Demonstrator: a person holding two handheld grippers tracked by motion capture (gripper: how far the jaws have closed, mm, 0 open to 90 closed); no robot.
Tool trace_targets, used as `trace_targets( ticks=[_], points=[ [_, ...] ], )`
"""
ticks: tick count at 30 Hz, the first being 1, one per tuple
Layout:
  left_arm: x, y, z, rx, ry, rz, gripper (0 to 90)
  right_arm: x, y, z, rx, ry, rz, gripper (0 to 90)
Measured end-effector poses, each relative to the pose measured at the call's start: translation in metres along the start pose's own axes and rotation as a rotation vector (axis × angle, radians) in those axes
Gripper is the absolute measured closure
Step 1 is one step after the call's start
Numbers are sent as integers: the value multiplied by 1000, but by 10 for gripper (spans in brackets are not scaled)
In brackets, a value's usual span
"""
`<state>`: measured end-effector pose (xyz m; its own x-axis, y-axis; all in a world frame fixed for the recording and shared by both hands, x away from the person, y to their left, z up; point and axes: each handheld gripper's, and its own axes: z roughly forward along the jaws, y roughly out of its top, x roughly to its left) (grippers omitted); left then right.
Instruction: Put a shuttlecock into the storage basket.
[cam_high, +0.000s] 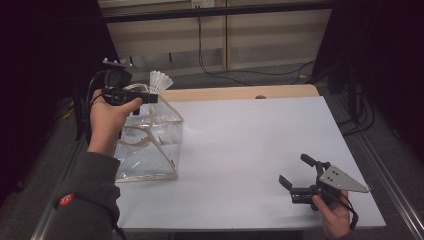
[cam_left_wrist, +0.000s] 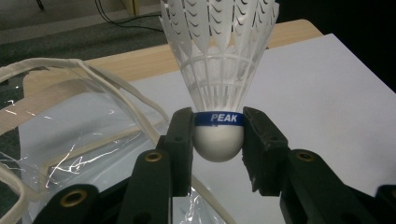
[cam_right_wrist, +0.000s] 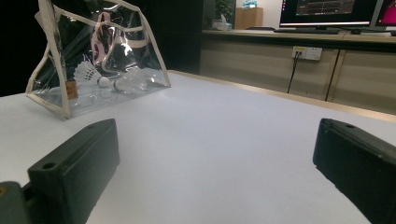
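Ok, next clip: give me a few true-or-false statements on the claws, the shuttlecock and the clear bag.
1. The left claw grips a shuttlecock by its cork. True.
2. The right claw holds the clear bag. False: it is open, apart from the bag.
3. The held shuttlecock lies on the table. False: it is held up above the bag.
4. More shuttlecocks lie inside the bag. True.
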<state>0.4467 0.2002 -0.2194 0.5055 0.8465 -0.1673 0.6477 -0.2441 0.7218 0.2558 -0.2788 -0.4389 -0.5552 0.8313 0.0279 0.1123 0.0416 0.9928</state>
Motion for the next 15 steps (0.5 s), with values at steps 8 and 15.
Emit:
trace_targets(
  ticks=[8, 15],
  points=[
    [3, -1, -2, 0, 4, -5, 654, 0, 0, 0, 2, 3, 2, 5],
    [6, -2, -5, -3, 13, -14, 654, 0, 0, 0, 1, -2, 2, 5]
  ],
)
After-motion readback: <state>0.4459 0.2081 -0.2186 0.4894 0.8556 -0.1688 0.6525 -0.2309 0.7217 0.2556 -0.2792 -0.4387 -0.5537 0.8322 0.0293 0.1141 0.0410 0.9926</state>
